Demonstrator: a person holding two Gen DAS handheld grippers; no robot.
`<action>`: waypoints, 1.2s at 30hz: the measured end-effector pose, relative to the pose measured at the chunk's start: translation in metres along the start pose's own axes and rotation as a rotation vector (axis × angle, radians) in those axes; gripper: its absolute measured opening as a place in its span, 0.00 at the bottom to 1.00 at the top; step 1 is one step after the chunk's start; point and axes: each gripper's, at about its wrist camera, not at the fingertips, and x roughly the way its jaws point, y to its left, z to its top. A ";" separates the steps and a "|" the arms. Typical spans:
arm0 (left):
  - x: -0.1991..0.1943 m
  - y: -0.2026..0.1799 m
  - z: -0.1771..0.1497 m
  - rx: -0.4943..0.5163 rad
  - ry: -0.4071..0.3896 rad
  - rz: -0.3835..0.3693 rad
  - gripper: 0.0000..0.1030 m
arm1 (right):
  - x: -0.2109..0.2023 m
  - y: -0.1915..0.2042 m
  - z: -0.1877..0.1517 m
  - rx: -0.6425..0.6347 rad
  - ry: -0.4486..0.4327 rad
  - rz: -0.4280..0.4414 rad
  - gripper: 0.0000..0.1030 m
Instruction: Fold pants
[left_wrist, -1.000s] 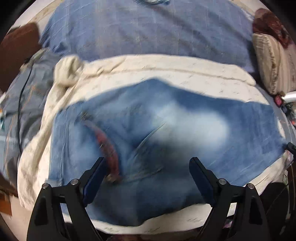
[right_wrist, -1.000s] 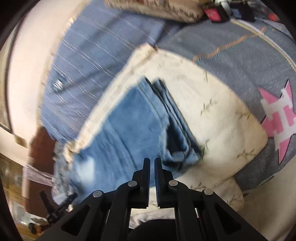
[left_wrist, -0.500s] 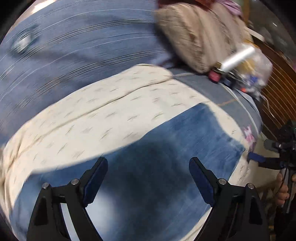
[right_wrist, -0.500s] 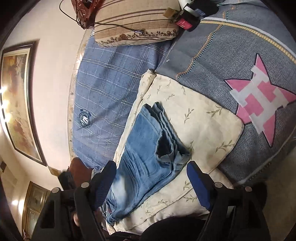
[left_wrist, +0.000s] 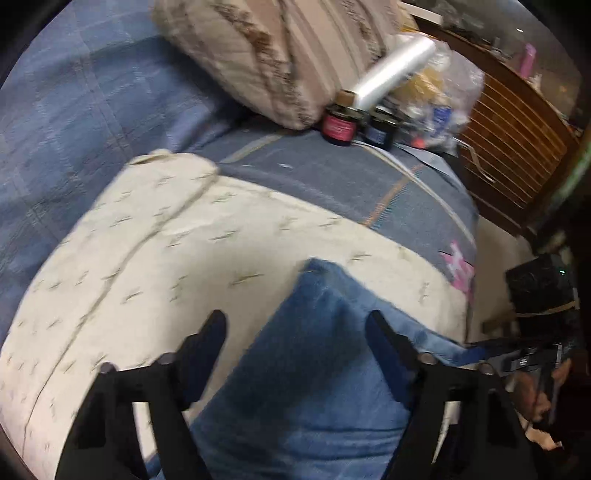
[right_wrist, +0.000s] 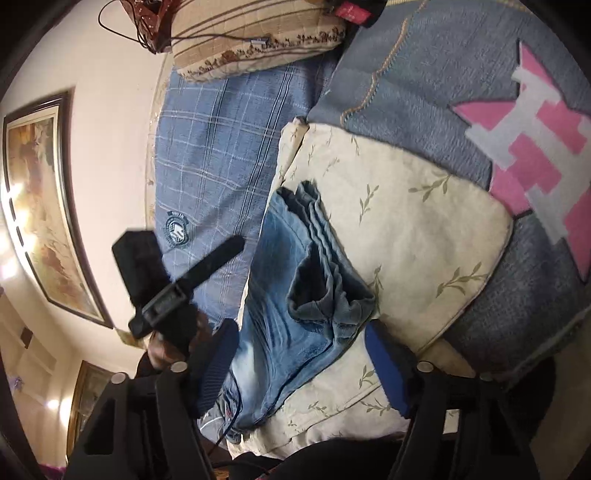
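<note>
The blue jeans (right_wrist: 291, 295) lie folded lengthwise on a cream leaf-print cloth (right_wrist: 413, 221) on the bed, hem layers stacked at one end. In the left wrist view the jeans (left_wrist: 314, 369) fill the lower middle. My left gripper (left_wrist: 295, 328) is open and empty, just above the jeans' end. My right gripper (right_wrist: 299, 339) is open and empty, hovering over the jeans near their stacked hems. The left gripper also shows in the right wrist view (right_wrist: 177, 280), above the far side of the jeans.
A striped pillow (left_wrist: 280, 55) lies at the head of the bed. Two small jars (left_wrist: 340, 125), a plastic roll (left_wrist: 395, 70) and bags crowd the bed's corner by a wooden slatted frame (left_wrist: 517, 147). A grey blanket with a pink star (right_wrist: 535, 147) and a blue plaid sheet (right_wrist: 221, 147) surround the cloth.
My right gripper has opened and pulled back from the jeans. My left gripper has swung along the jeans toward their far end, staying open.
</note>
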 end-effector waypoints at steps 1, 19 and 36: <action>0.005 -0.003 0.002 0.020 0.010 -0.013 0.68 | 0.000 0.001 -0.001 -0.008 -0.003 0.002 0.66; 0.056 -0.017 0.015 0.184 0.172 -0.143 0.61 | 0.006 0.010 -0.001 -0.092 -0.063 -0.120 0.42; -0.009 0.009 0.003 0.075 -0.072 -0.228 0.14 | 0.003 0.084 -0.005 -0.225 -0.071 -0.140 0.31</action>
